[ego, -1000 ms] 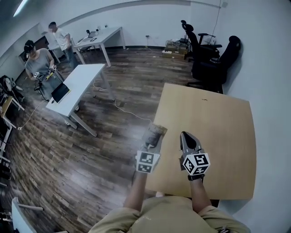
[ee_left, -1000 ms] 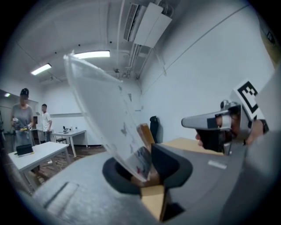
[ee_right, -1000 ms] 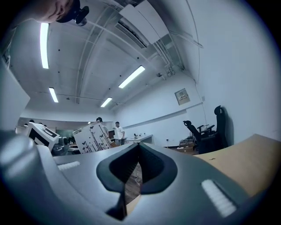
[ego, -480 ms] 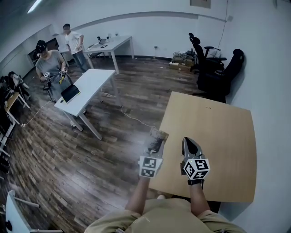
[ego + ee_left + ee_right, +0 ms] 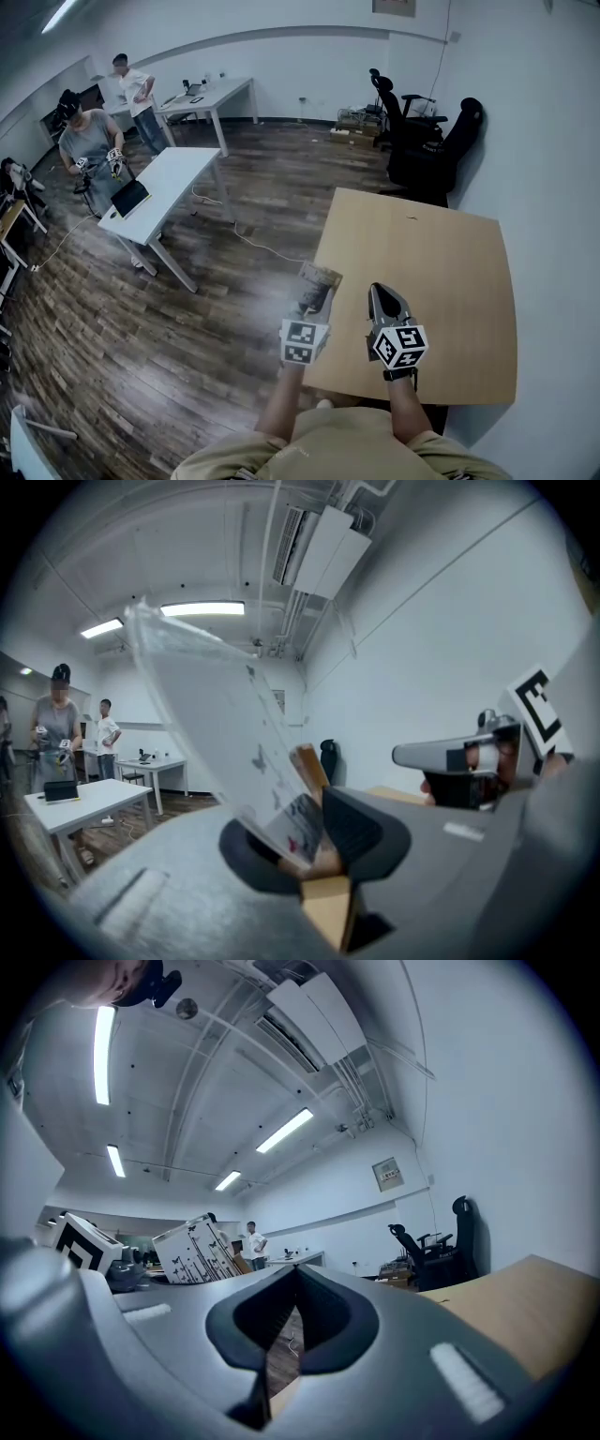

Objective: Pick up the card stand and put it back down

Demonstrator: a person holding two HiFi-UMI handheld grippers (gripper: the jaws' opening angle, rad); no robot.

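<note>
Gripping the card stand [image 5: 214,705] low down, the left gripper [image 5: 314,841] has its jaws clenched on the clear sheet, the printed card inside it and the small wooden block at its foot. The stand tilts up and away from the jaws. In the head view it is raised off the wooden counter [image 5: 441,281], right at the counter's near left edge.

Just to the right, the right gripper [image 5: 296,1283] hangs over the near part of the wooden counter, apart from the stand. Its jaws are pressed together with nothing between them. From the right gripper view, the stand's card shows dark plant stems and butterflies on white.

Left of the wooden counter lies the dark plank floor [image 5: 187,309], with a white cable [image 5: 262,242] trailing across it. Farther left across that floor stands a long white counter [image 5: 173,173] with an open laptop [image 5: 128,199] near its end. A person in a grey top [image 5: 86,141] stands beside it, holding grippers. Beyond them, a second person in a white shirt [image 5: 131,86] stands by another white counter [image 5: 211,92] against the far wall.

Past the far end of the wooden counter, black office chairs [image 5: 427,141] are grouped in the corner.
</note>
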